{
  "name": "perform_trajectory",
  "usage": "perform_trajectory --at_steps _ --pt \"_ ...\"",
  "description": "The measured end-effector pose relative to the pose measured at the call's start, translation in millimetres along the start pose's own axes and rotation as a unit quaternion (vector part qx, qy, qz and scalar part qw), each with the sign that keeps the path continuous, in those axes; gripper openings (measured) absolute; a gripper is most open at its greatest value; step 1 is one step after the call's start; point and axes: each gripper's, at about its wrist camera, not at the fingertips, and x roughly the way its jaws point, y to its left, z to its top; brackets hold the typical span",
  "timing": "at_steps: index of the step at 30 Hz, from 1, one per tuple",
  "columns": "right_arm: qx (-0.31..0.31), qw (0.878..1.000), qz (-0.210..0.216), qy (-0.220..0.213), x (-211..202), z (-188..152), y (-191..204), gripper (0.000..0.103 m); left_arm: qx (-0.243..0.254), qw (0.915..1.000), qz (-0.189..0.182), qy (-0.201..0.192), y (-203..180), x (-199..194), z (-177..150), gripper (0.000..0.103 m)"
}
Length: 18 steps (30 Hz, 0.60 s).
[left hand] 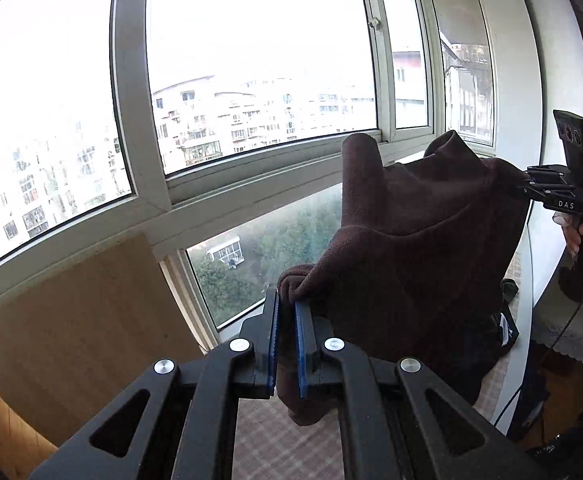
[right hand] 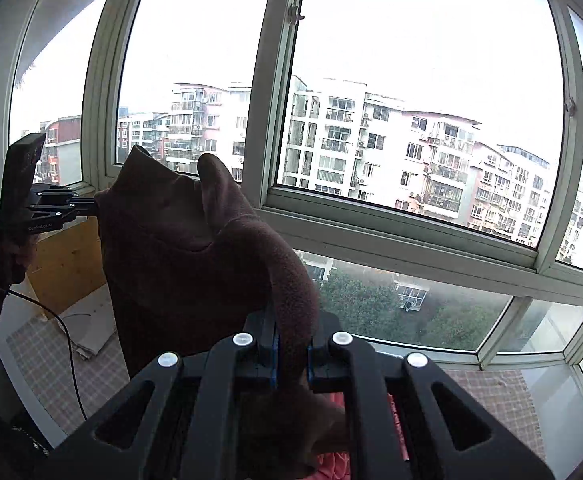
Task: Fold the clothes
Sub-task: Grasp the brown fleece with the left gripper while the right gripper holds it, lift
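- The brown fleece garment [left hand: 411,248] is up in the air in front of the big window [left hand: 251,60], stretched between the two grippers like a little hammock.
- Left gripper [left hand: 287,320] has its blue pads squeezed together on one bunched corner of the fleece; a bit of fabric pokes out below the jaws.
- Right gripper [right hand: 291,344] is doing the same thing on the other end, clamped tight with a thick roll of the brown cloth running down between the pads.
- From the left wrist view you can see the right gripper off at the right edge, nipping the far corner, with the person's hand [left hand: 575,236] wrapped around its handle.
- From the right wrist view the left gripper [right hand: 91,204] shows at the left, pinching its corner at about the same height.
- Two floppy bits of the garment stick up above the top edge, and the rest hangs down in a loose sheet.
- Below it there's a table with a checked cloth [right hand: 91,368].
- Something red [right hand: 331,460] sits right under the right gripper; can't tell what it is.
- Apartment blocks [right hand: 391,152] and trees outside the glass.
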Motion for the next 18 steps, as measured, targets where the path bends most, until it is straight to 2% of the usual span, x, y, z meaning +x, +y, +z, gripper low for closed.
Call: perform_trajectory --at_steps 4,8,11,14,18 --pt "-0.044 0.999 0.005 -0.022 -13.8 39.7 40.1 0.009 0.005 0.9958 0.082 -0.04 14.2 -86.5 17.7 0.006" --pt "-0.065 0.997 0.025 -0.041 -30.8 57.3 70.4 0.009 0.013 0.989 0.136 -0.058 13.9 -148.7 18.4 0.006" --pt "-0.085 0.994 0.03 -0.054 -41.6 67.1 89.8 0.009 0.019 0.9837 0.167 -0.064 8.8 -180.6 20.0 0.006" --pt "-0.086 0.994 0.042 -0.056 -35.0 73.6 98.7 0.009 0.032 0.9783 0.194 -0.064 5.7 -203.1 21.6 0.007" --pt "-0.067 0.996 0.063 -0.015 21.5 65.4 102.6 0.009 0.024 0.9774 0.207 -0.036 15.2 -199.9 16.6 0.007"
